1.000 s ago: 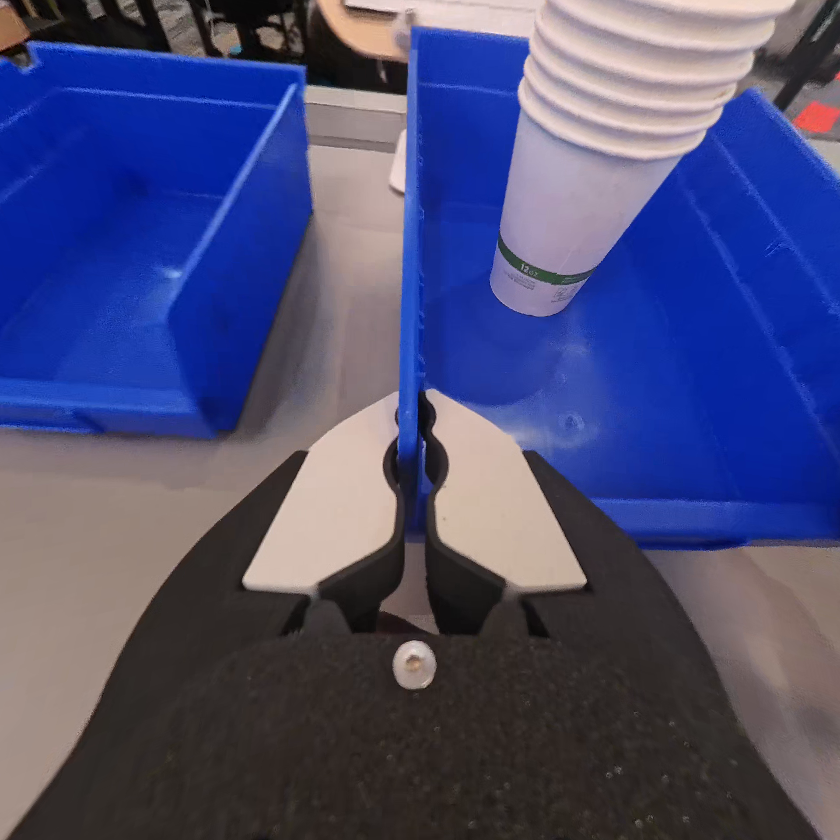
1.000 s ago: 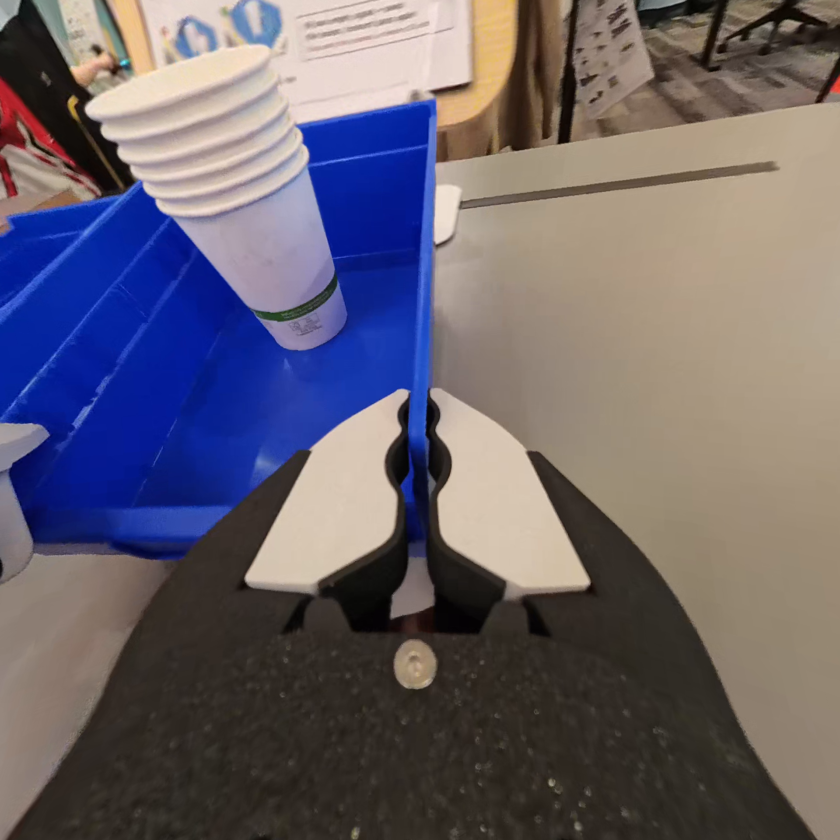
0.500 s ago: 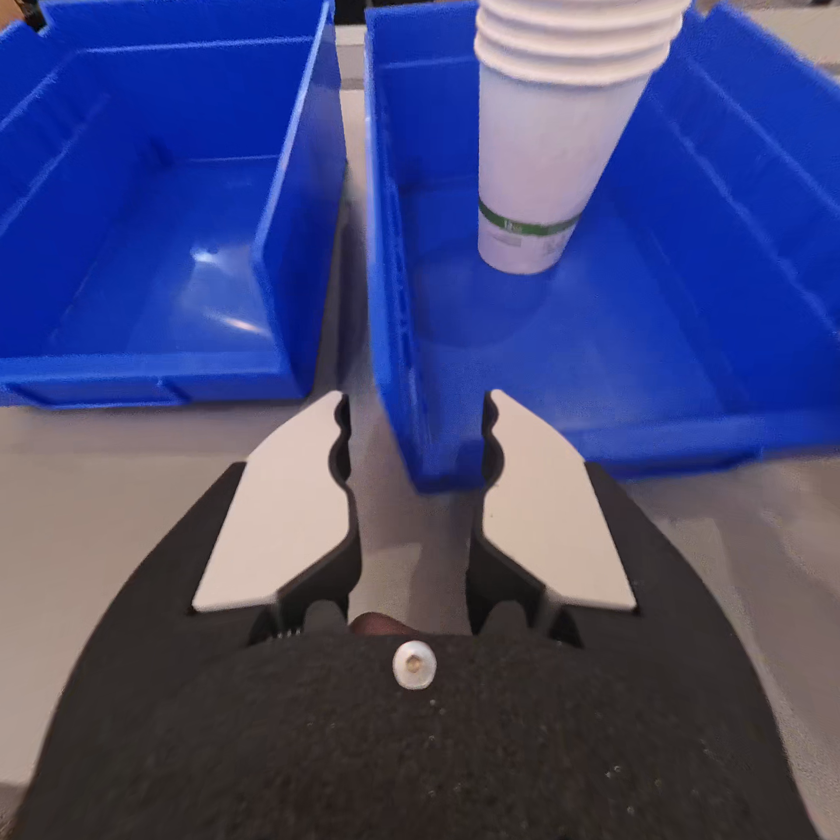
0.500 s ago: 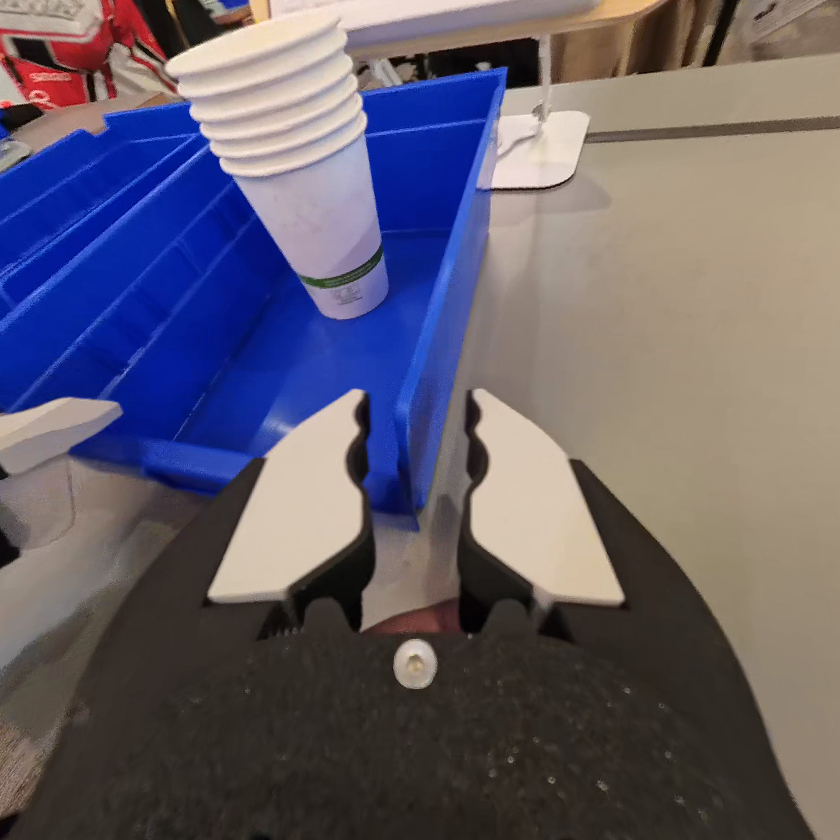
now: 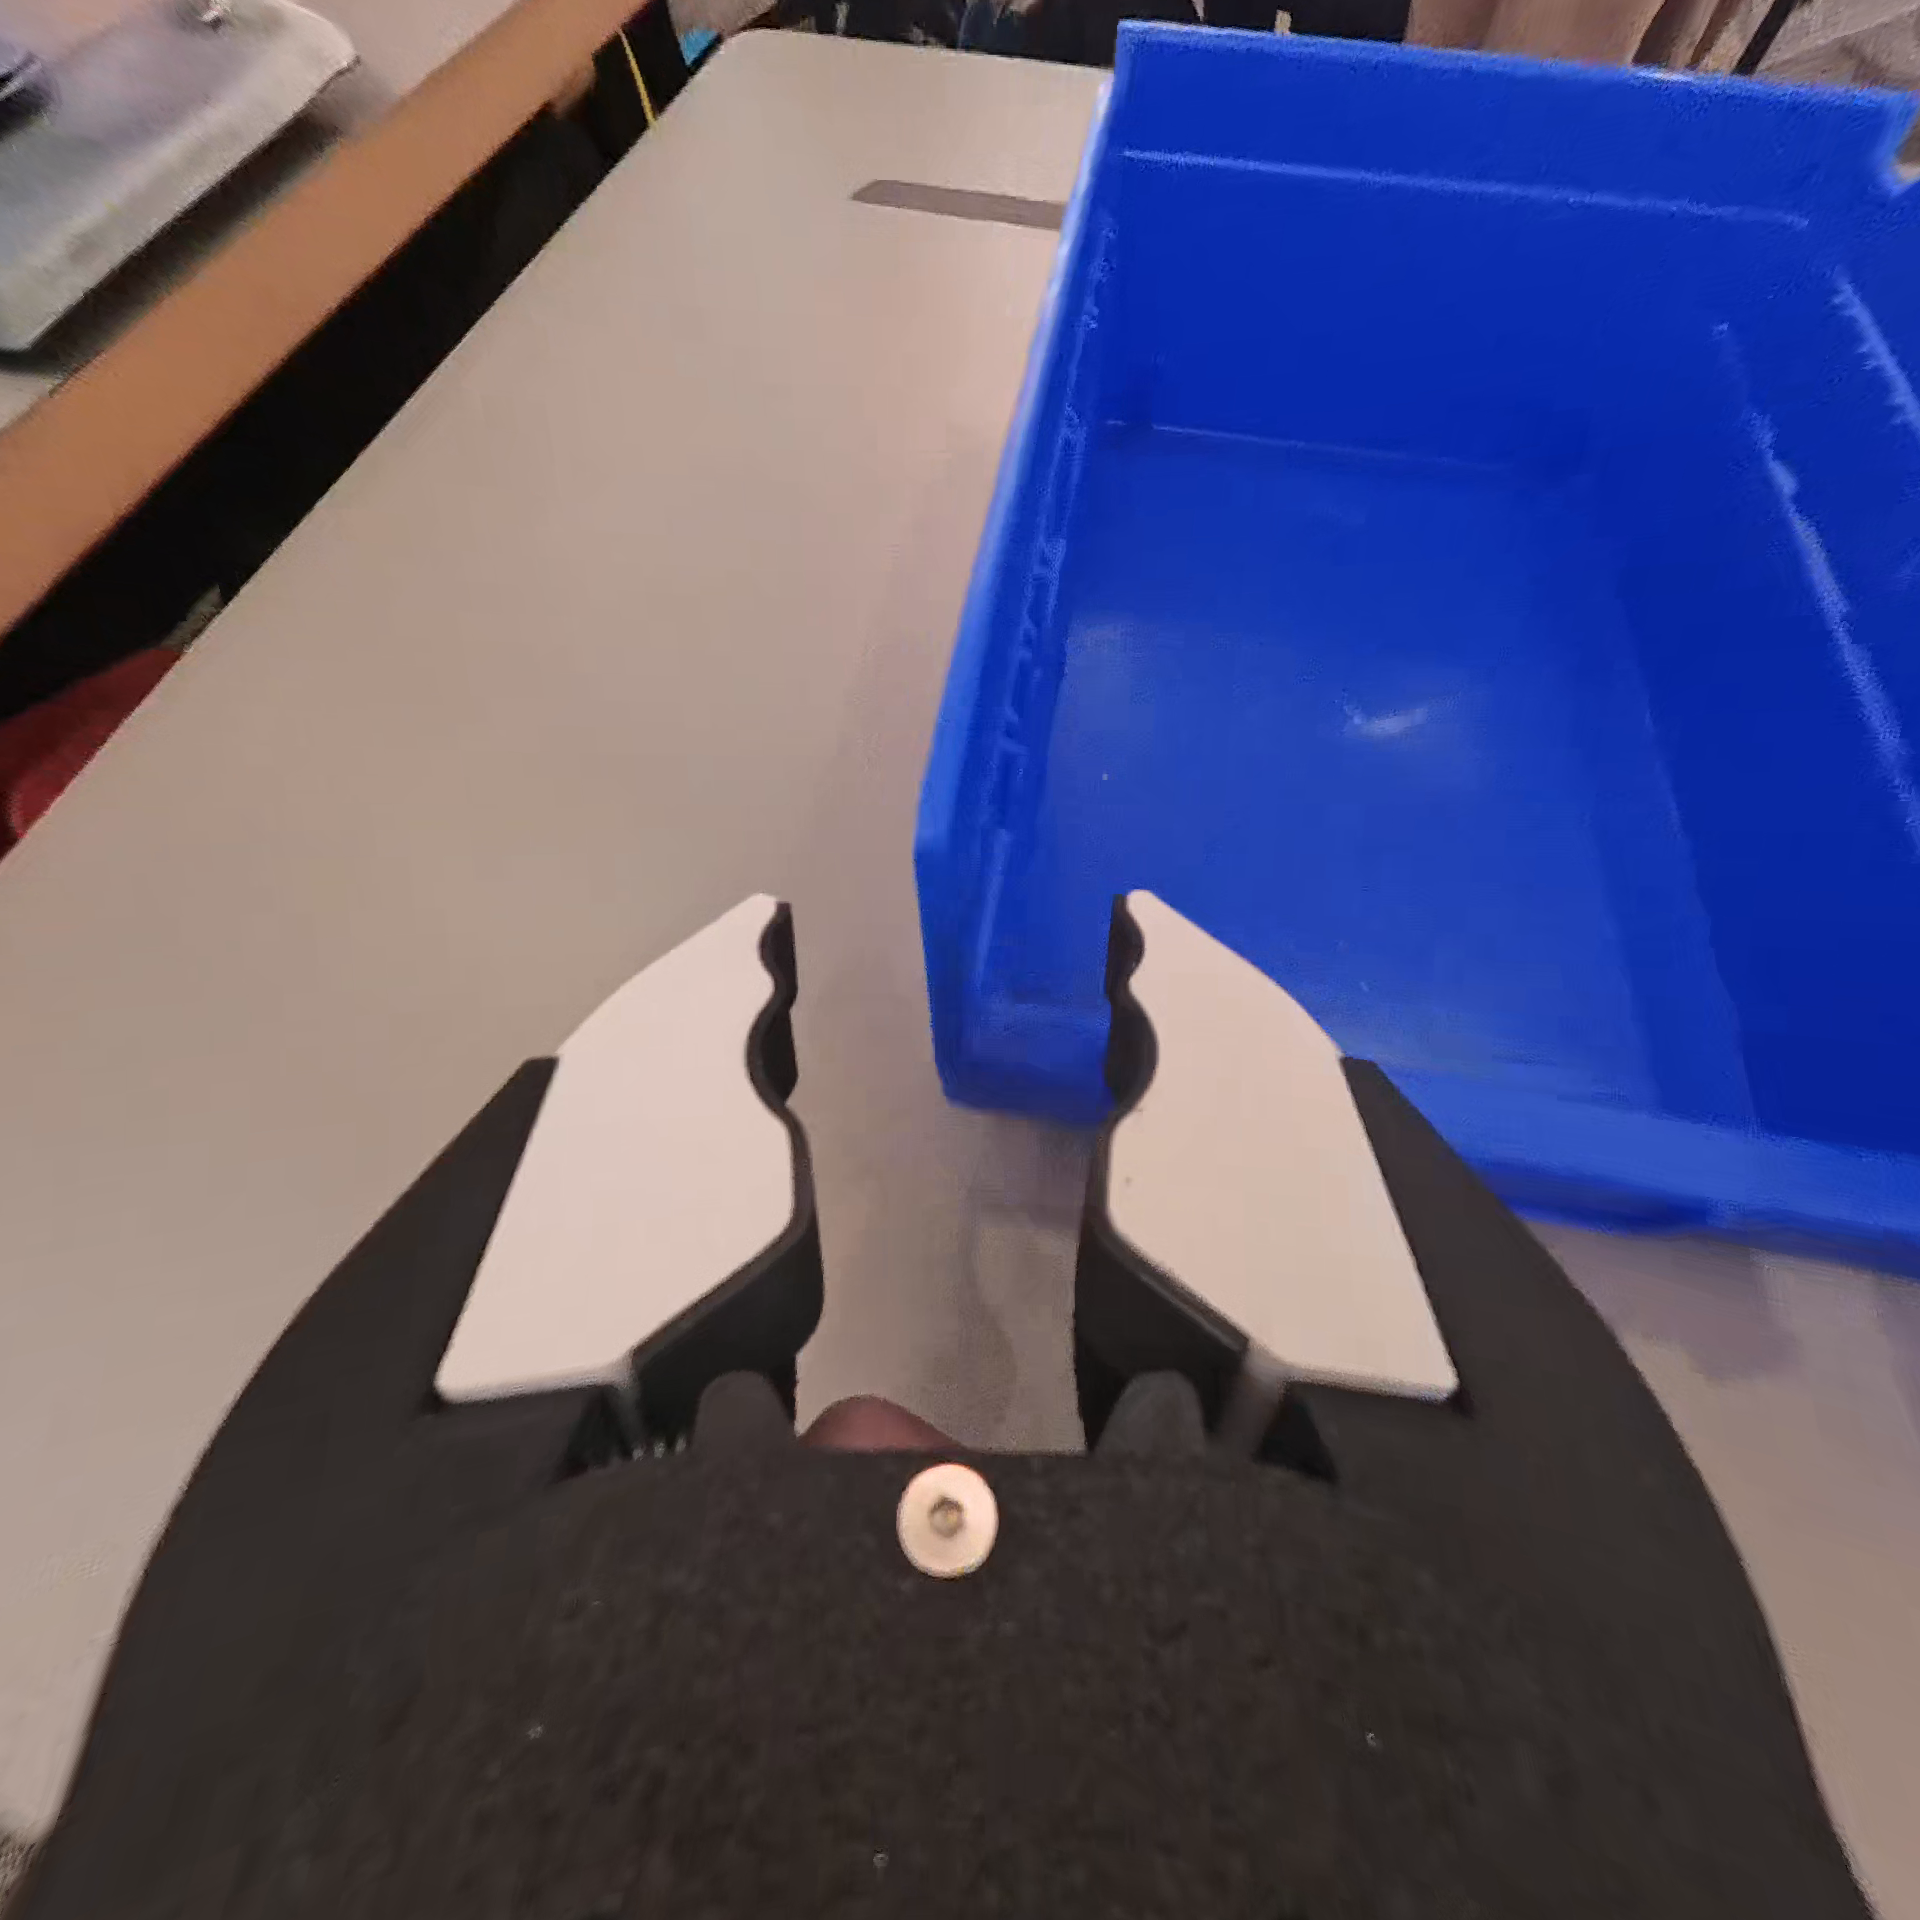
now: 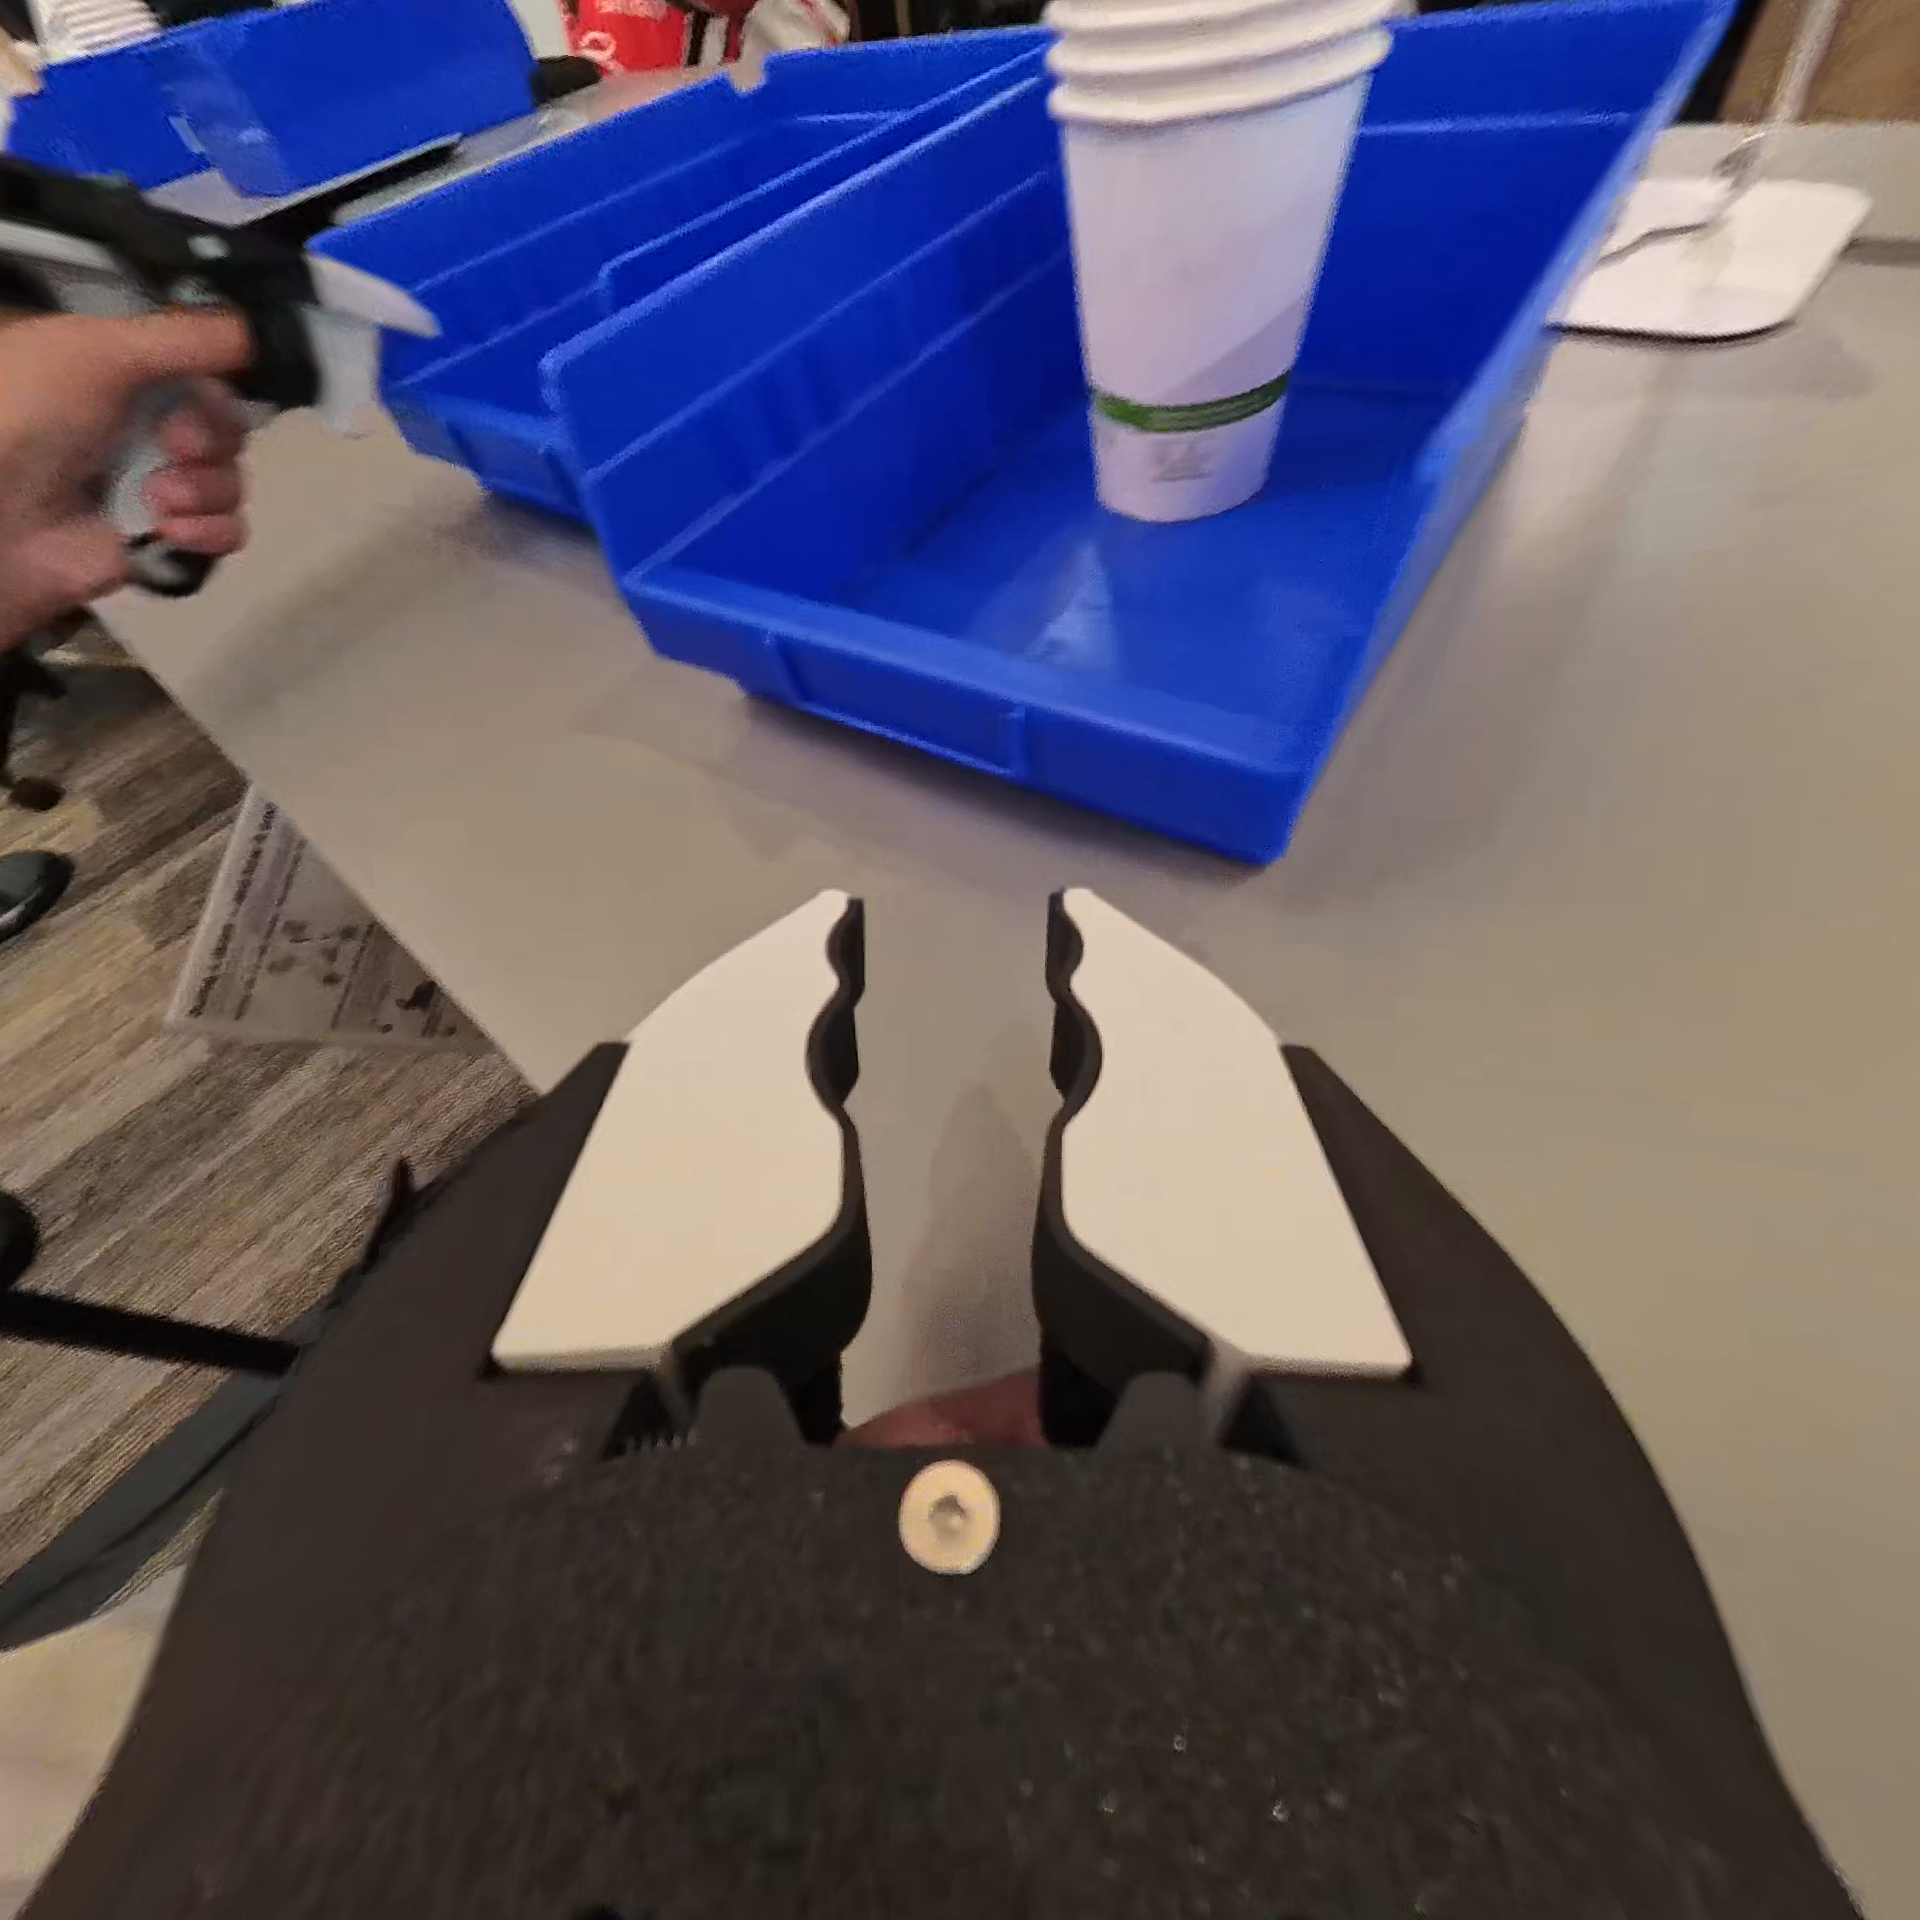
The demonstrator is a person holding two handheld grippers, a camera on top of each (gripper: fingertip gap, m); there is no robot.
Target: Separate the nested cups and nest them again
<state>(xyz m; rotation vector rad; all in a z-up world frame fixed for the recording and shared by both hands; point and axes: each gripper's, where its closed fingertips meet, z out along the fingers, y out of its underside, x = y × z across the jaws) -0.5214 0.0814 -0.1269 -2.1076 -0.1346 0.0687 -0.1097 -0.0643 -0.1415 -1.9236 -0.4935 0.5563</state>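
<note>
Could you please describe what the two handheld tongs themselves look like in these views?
Both look alike. The left tongs and right tongs each have a wide black body with a grainy, foam-like surface and one pale round screw at its centre. Two flat light-grey fingers taper forward, each lined inside with wavy black pads. No cables or sleeves show.

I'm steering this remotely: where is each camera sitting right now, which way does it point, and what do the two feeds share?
Left wrist view: sits on the left gripper, open over the grey table, facing the near corner of an empty blue bin; only its own fingers show.
Right wrist view: sits on the right gripper, open above the table, facing the bin holding the stack of cups; the person's hand holding the left gripper shows at far left.
Shared: the table, and the empty bin.
</note>
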